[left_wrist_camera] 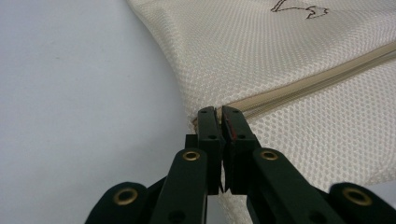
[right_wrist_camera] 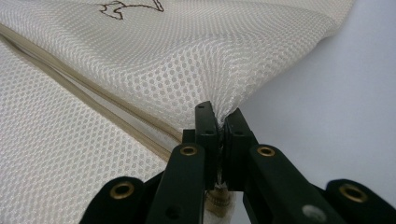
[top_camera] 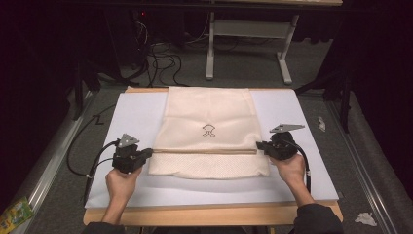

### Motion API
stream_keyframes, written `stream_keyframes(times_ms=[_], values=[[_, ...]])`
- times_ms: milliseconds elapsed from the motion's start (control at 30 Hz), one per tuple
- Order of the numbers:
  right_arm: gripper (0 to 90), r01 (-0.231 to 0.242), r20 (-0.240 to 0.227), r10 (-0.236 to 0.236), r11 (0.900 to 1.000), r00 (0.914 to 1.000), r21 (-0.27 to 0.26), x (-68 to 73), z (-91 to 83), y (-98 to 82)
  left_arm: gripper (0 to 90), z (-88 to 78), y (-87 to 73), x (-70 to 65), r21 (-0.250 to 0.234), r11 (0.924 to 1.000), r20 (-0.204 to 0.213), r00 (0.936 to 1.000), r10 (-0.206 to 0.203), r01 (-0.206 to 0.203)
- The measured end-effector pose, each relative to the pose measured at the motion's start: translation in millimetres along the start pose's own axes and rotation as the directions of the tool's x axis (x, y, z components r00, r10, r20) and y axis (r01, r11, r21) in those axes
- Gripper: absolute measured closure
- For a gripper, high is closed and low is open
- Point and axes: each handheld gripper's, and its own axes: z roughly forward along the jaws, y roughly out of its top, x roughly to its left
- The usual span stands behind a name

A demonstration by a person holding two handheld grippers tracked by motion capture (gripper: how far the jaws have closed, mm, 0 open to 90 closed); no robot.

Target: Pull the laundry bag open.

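Bag [top_camera: 209, 131] lies mid-table on white sheet [top_camera: 292, 170]. Your left gripper [top_camera: 148, 152] pinches its 9 o'clock edge, right gripper [top_camera: 259, 145] its 3 o'clock edge. Lift both evenly, keep mesh taut, watch zip [top_camera: 204, 151].

small outline emblem on mesh bag [top_camera: 208, 122], no readable text

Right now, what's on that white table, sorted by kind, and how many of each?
Cream mesh fabric bag with a zip: 1
Black hand-held grippers, jaws shut on the bag's edges: 2 (left gripper, right gripper)
White table sheet: 1
Total: 4
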Motion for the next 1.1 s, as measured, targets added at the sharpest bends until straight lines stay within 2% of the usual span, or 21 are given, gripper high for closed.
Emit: stream_keyframes(times_ms=[133,300,433,567,700,867,1000,1100], values=[[88.6,-0.005,0.002,0.005,1.000,1.0000,-0.001,-1.0,-0.7,-3.8,87.4,3.7,-1.5,-2.0,0.014,0.9999,0.000,1.0000,0.006,-0.006],[88.2,-0.041,-0.018,0.041,0.999,0.9990,0.014,-5.6,-4.2,-9.5,87.2,6.1,-4.0,-6.8,0.026,0.9996,0.012,0.9999,0.006,-0.007],[87.7,-0.047,-0.023,0.048,0.998,0.9986,0.050,-5.8,-0.6,-11.1,87.1,7.9,-7.2,-5.7,0.035,0.9994,0.040,0.9992,-0.011,0.009],[87.3,-0.064,-0.033,0.066,0.996,0.9973,0.061,-8.4,2.3,-14.5,87.0,11.2,-10.1,-7.0,0.061,0.9982,0.044,0.9990,-0.001,-0.002],[86.8,-0.079,-0.040,0.082,0.995,0.9958,0.063,-11.1,4.6,-17.7,86.9,11.0,-8.8,-6.1,0.058,0.9983,0.055,0.9985,-0.007,0.004],[86.2,-0.071,-0.040,0.074,0.995,0.9965,0.069,-10.2,7.6,-20.1,86.8,14.6,-10.9,-7.4,0.076,0.9971,0.041,0.9991,0.007,-0.010],[85.5,-0.083,-0.036,0.087,0.993,0.9956,0.084,-11.3,11.8,-25.4,86.6,18.4,-13.2,-10.2,0.081,0.9964,0.032,0.9993,0.021,-0.024],[83.9,-0.087,-0.035,0.091,0.992,0.9953,0.096,-11.7,17.3,-30.6,86.2,20.4,-15.9,-8.9,0.074,0.9971,0.045,0.9989,0.014,-0.018]])
